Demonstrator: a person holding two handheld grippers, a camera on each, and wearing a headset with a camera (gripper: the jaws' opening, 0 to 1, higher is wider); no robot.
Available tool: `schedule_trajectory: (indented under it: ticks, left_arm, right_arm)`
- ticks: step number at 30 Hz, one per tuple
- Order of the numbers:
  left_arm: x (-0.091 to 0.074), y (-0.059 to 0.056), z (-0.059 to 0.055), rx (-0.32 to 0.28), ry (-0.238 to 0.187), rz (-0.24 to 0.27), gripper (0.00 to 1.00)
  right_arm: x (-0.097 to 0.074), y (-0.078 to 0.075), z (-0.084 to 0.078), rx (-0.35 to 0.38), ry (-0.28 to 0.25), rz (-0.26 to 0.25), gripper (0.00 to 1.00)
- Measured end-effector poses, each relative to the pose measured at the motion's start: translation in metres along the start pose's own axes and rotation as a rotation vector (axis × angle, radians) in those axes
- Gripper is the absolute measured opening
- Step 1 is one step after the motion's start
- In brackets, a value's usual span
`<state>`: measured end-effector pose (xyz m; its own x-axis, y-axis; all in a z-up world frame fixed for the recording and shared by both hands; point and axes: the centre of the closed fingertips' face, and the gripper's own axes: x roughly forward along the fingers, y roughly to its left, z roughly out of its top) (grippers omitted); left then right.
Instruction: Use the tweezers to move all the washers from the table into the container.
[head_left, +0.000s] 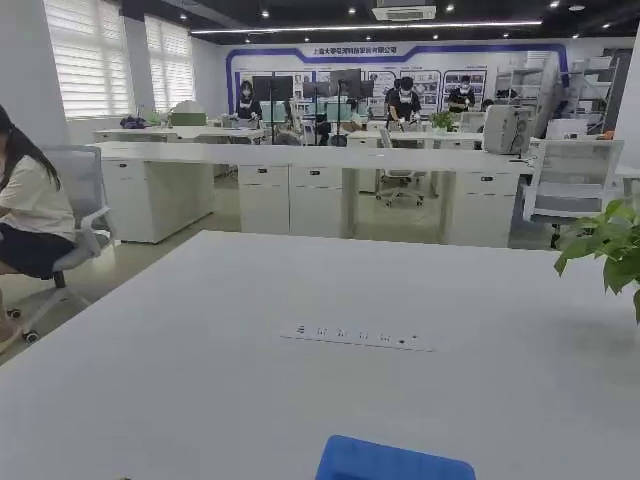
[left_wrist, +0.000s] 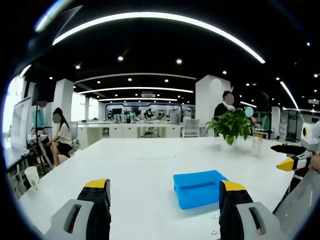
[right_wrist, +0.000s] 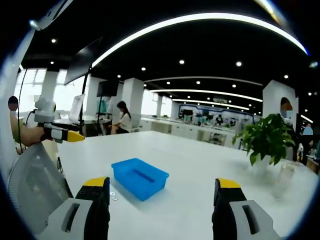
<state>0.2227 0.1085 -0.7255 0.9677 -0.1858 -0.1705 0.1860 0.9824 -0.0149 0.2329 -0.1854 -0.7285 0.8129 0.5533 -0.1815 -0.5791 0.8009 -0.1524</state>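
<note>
From here my counter (head_left: 200, 350) reads as plain, unpatterned white, and the container (right_wrist: 140, 177) is a solid bright blue. The left gripper (left_wrist: 165, 186) and the right gripper (right_wrist: 161, 182) both show me black jaws capped in yellow over pale grey bodies. The washers (right_wrist: 114, 192) look pale and silvery against the white, and the plant (head_left: 605, 245) has fresh green leaves.

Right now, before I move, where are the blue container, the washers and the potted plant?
blue container (right_wrist: 140, 174): right gripper view, middle of its inside.
washers (right_wrist: 113, 192): right gripper view, the upper of two on the table beside the container.
potted plant (right_wrist: 267, 137): right gripper view, its leaves.
</note>
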Motion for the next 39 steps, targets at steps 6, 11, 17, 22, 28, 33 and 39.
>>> schedule_trajectory:
  ticks: [6, 11, 17, 22, 28, 33, 39]
  left_arm:
    - [0.0009, -0.0014, -0.0013, 0.003, 0.007, -0.009, 0.89]
    - [0.0006, 0.0012, -0.0010, -0.002, 0.004, 0.000, 0.88]
    - [0.0007, 0.0003, -0.0022, 0.007, 0.010, -0.004, 0.87]
    - [0.0010, -0.0006, -0.0034, 0.007, 0.016, -0.011, 0.87]
    - [0.0012, -0.0005, -0.0034, 0.007, 0.016, -0.010, 0.87]
    - [0.0017, -0.0037, -0.0037, 0.009, 0.018, -0.024, 0.86]
    - [0.0013, -0.0030, -0.0034, 0.006, 0.017, -0.022, 0.86]
  right_arm:
    - [0.0010, 0.0008, -0.0014, -0.012, 0.012, 0.001, 0.77]
    - [0.0017, 0.0015, -0.0055, -0.013, 0.033, 0.006, 0.76]
    - [0.0016, 0.0017, -0.0064, -0.015, 0.039, 0.006, 0.74]
    - [0.0013, 0.0010, -0.0073, -0.017, 0.044, 0.001, 0.73]
    - [0.0009, -0.0002, -0.0077, -0.023, 0.045, -0.004, 0.73]
    - [0.0002, -0.0025, -0.0078, -0.021, 0.044, -0.014, 0.73]
    - [0.0006, -0.0011, -0.0093, -0.033, 0.054, -0.008, 0.72]
